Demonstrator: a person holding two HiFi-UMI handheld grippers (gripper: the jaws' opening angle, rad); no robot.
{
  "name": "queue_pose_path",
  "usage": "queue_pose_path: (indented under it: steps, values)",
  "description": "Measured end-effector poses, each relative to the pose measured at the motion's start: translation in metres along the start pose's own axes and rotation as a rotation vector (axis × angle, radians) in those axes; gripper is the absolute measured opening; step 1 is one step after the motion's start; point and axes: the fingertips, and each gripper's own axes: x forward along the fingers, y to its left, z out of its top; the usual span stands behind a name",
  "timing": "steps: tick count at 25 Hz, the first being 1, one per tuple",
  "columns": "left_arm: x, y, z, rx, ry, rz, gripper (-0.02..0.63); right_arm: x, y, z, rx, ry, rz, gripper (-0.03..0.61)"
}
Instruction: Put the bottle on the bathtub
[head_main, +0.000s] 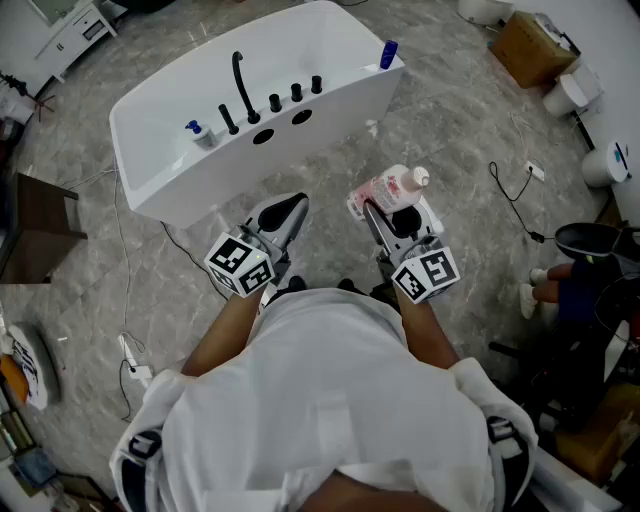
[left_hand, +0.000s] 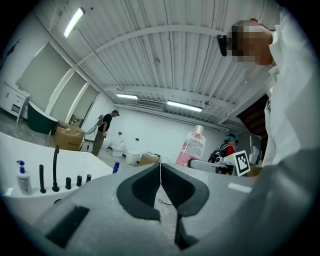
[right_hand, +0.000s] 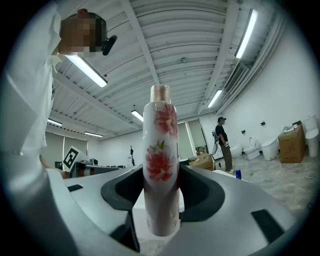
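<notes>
Two tongs show low in the head view's centre, each carrying a cube with square black-and-white markers. The right tongs (head_main: 385, 207) are clenched on the bottle (head_main: 393, 187), a slim cylinder of glossy white plastic printed with pink-red flowers and topped by a pale round cap. In the right gripper view the bottle (right_hand: 161, 150) stands upright at mid-frame, and the dark textured pads (right_hand: 131, 186) of the right tongs (right_hand: 161, 176) press on its lower half from both sides. The left tongs (head_main: 290, 205) are clenched on nothing: in the left gripper view the left tongs (left_hand: 160, 166) have their black pads meeting along a thin seam. The bottle sits just below and right of the bathtub (head_main: 340, 105), apart from it, over the grey marbled floor (head_main: 450, 130). The bathtub is a smooth white boxy shell filling the upper centre, its flat ledge bearing a curved black faucet (head_main: 240, 85), stubby black knobs (head_main: 296, 93), a small pump bottle (head_main: 198, 131) and, at the upper right corner, a blue container (head_main: 388, 54).
</notes>
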Motion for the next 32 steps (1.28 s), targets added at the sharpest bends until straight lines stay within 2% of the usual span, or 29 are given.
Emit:
queue_pose_path:
  steps: [6, 16, 21, 25, 32]
  values:
    - [0.014, -0.024, 0.004, 0.009, 0.004, -0.080, 0.018, -0.010, -0.011, 0.000, 0.032, -0.005, -0.011, 0.206]
    - [0.030, -0.038, -0.014, -0.045, 0.046, -0.111, 0.018, -0.027, -0.031, 0.000, 0.111, -0.025, -0.032, 0.206]
    - [0.043, -0.039, -0.018, -0.034, 0.058, -0.106, 0.018, -0.037, -0.047, -0.003, 0.129, -0.030, -0.037, 0.206]
    - [0.052, -0.042, -0.023, -0.054, 0.071, -0.066, 0.018, -0.055, -0.059, -0.002, 0.151, -0.027, -0.046, 0.207]
    - [0.071, -0.054, -0.017, -0.005, 0.047, -0.037, 0.018, -0.075, -0.087, 0.009, 0.152, -0.028, -0.051, 0.207]
